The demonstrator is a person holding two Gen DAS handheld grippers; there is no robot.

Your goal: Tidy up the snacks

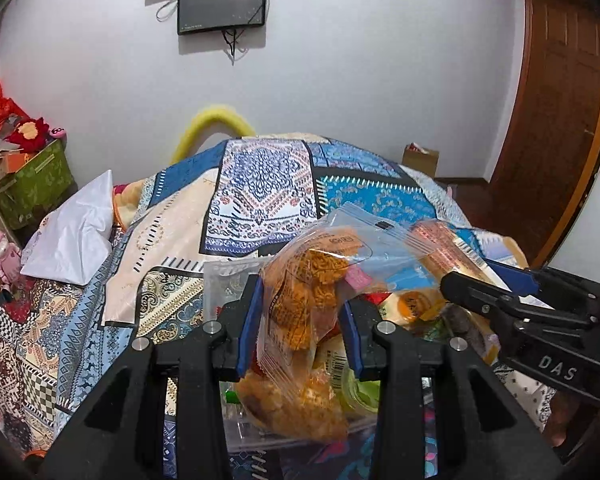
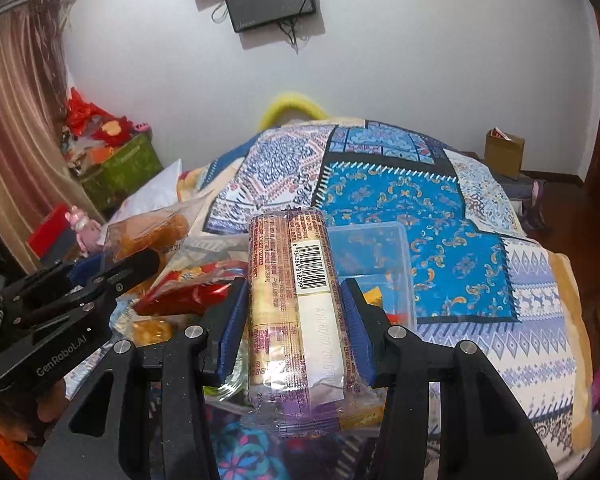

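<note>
My left gripper point(image 1: 300, 332) is shut on a clear bag of orange fried snacks point(image 1: 304, 300), held above a clear plastic bin point(image 1: 220, 280) of mixed snack packets on the bed. My right gripper point(image 2: 296, 320) is shut on a long roll of biscuits point(image 2: 288, 300) with a barcode label, held upright over the same pile. The right gripper also shows at the right of the left wrist view point(image 1: 500, 300), and the left gripper at the left of the right wrist view point(image 2: 100, 280). A second clear bin point(image 2: 372, 256) sits just behind the roll.
A patterned blue quilt point(image 2: 440, 216) covers the bed. A white pillow point(image 1: 72, 232) lies at the left. A green box point(image 1: 32, 184) of red items stands by the wall, a cardboard box point(image 2: 504, 152) on the floor at the right, and a wooden door point(image 1: 560, 120) beyond.
</note>
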